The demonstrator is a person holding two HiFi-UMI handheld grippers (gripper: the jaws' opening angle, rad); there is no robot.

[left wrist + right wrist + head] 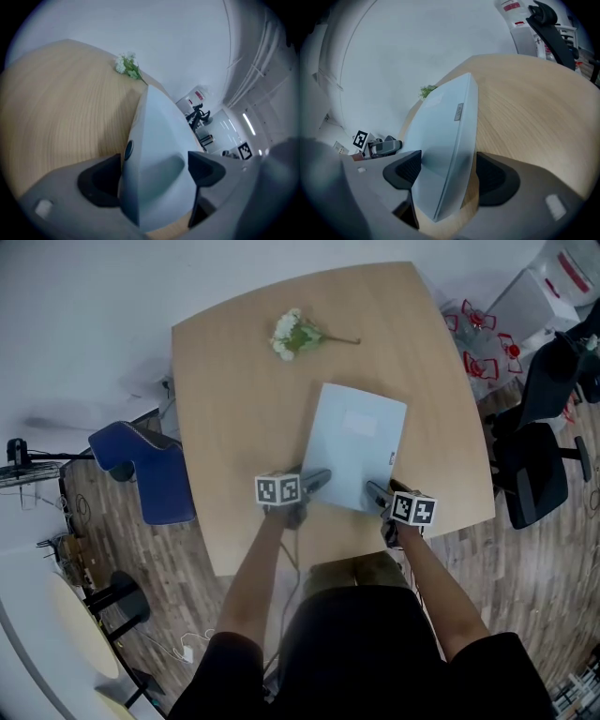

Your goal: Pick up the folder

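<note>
Two grippers reach down to the near edge of a pale blue folder [356, 442] that lies flat on a light wooden table [234, 409]. The folder sits right of the table's middle, its near edge close to the table's front edge, its long sides running away from the person.

In the head view the left gripper [323, 476] is at the folder's near left corner and the right gripper [375, 491] at its near right corner. Each is held in one of the person's hands and carries a cube with square markers.

In the left gripper view the left gripper [157, 173] has its jaws spread wide, with the corner of the folder [159, 140] between the two dark pads. The pads do not squeeze it.

In the right gripper view the right gripper [447, 176] also has its jaws spread, and the folder [445, 131] runs between them edge-on. A gap shows on both sides of the folder, so nothing is pinched.

A small bunch of white flowers [295, 334] with green leaves lies near the far edge of the table, well apart from the folder. A blue chair [145, 470] stands on the floor to the left of the table and a black office chair [539, 465] to its right.
</note>
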